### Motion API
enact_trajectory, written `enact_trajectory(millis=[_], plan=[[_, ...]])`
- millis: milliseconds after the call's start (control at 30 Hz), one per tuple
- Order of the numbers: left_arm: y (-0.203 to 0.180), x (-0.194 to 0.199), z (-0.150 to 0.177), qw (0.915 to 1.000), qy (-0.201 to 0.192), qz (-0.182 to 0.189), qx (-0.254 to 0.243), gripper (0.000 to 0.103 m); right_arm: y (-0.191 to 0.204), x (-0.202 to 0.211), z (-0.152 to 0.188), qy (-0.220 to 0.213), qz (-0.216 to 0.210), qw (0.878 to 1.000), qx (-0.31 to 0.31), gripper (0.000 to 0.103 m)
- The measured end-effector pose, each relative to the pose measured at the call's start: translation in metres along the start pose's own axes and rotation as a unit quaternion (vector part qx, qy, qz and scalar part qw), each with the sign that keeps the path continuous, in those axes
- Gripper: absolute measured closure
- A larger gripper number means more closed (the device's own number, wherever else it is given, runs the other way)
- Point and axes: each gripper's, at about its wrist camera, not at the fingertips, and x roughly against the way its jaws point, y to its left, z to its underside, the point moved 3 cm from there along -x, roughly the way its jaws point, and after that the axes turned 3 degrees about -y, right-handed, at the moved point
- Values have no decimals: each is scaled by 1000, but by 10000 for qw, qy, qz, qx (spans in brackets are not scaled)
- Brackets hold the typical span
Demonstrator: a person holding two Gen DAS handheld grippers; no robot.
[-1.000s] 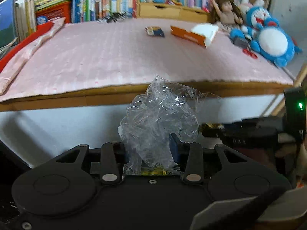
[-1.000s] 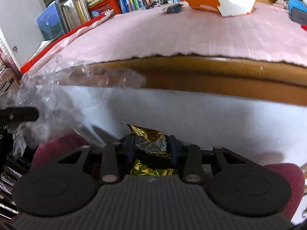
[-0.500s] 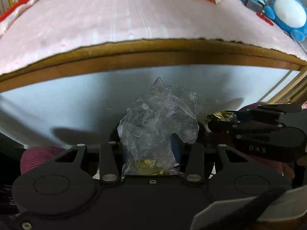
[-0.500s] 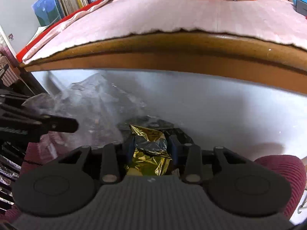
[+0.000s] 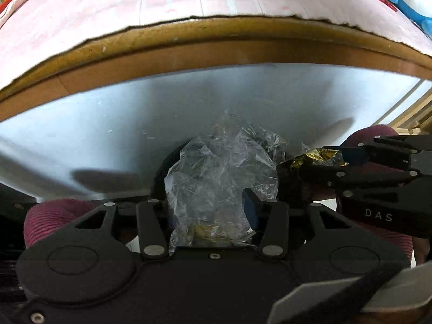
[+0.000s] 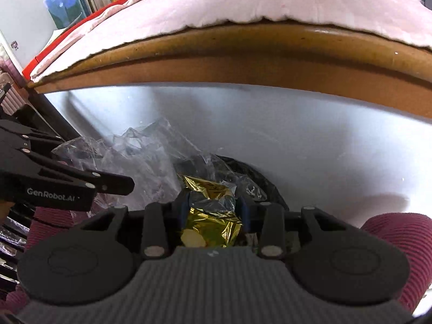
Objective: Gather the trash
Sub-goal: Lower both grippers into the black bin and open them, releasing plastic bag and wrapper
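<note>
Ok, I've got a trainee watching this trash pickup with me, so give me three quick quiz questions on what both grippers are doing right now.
1. True or false: the left gripper is shut on clear crumpled plastic.
2. What is clamped in the right gripper? A) gold foil wrapper B) a book C) a blue plush toy
3. Fill in: below both grippers sits a dark, round opening, likely a ____.

Key:
1. True.
2. A, the gold foil wrapper.
3. Bin, black-lined, under the table edge.
</note>
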Motion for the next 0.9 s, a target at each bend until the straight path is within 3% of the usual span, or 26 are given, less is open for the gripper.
enact_trajectory(millis=[233,500,667,900], plan=[[-4,-6,-4,10000,62,10,-59,55,-1,0,0,-1,-19,10000,-27,53],[-3,-9,-5,9999,112,-20,-36,50,-1,1,0,-11,-21,10000,-30,43],[-2,-11,-6,9999,90,-75,-43,33,0,1,-1,-11,-22,10000,-25,38],[0,-7,-7,9998,-2,-205,-36,28,0,3,-3,-30,-2,9999,-111,29]])
